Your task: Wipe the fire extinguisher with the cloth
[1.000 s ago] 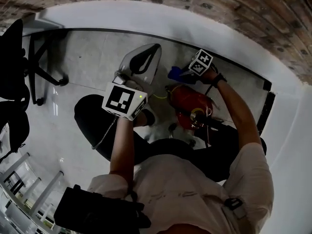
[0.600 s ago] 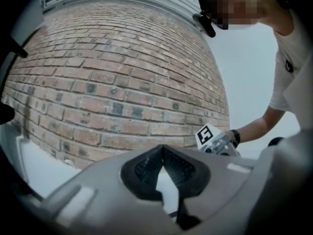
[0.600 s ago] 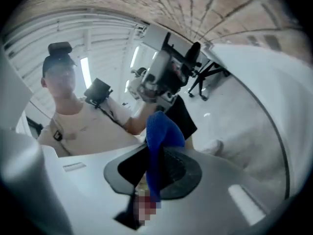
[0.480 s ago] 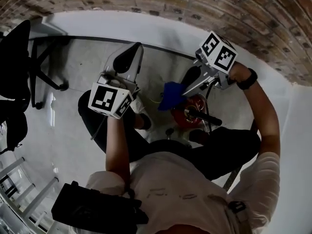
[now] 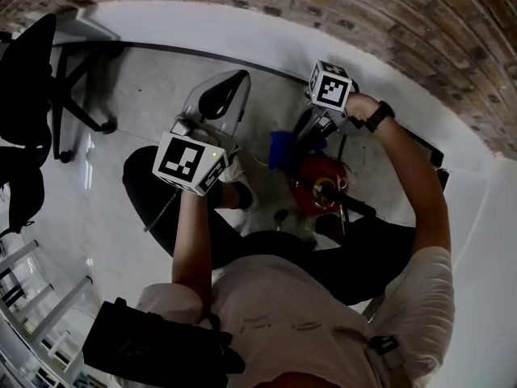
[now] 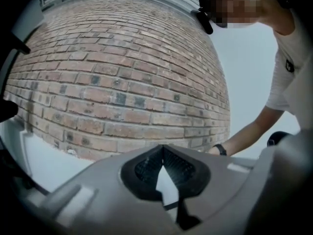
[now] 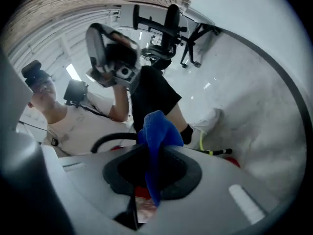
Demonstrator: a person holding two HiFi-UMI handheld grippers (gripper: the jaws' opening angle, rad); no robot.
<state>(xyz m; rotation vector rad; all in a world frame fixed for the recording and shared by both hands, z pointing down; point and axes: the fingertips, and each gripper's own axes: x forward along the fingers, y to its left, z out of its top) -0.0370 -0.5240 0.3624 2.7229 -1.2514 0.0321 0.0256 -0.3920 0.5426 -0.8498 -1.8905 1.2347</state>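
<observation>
The right gripper (image 7: pixel 155 175) has its jaws pinched on a blue cloth (image 7: pixel 157 129). A fold bunches above the jaws & a tail hangs down through them. In the head view the cloth sits at the upper-left edge of the red fire extinguisher (image 5: pixel 317 180). The extinguisher stands upright on the pale floor (image 5: pixel 145 95), close by the person's legs & near the foot of the brick wall (image 5: pixel 388 14). Can't tell if the cloth touches the red shell or is just beside it. The left gripper (image 6: pixel 163 153) is held up, well apart from the extinguisher & aimed at the wall. Its jaw tips meet w/ nothing between them (only a sliver of white shows through the gap lower down).

Handling, as a judgement:
- **Cloth:** soft, light & floppy. A pinch on one bunch holds it OK, but only the loose part beyond the jaws does any wiping. It prob. needs pressing flat against the shell, not dragging by a corner.
- **Extinguisher:** likely heavy, stiff metal w/ smooth rounded sides, so slippery for two narrow jaws, & the body looks too wide to clamp.
- **Where to hold:** the best spot looks like the top, at the black handle (image 5: pixel 347 202) by the valve.
- **Risk:** it could rock under a sideways push. The free left gripper could steady it at the handle while the right wipes down the side. The fittings at the top may snag the cloth.
</observation>
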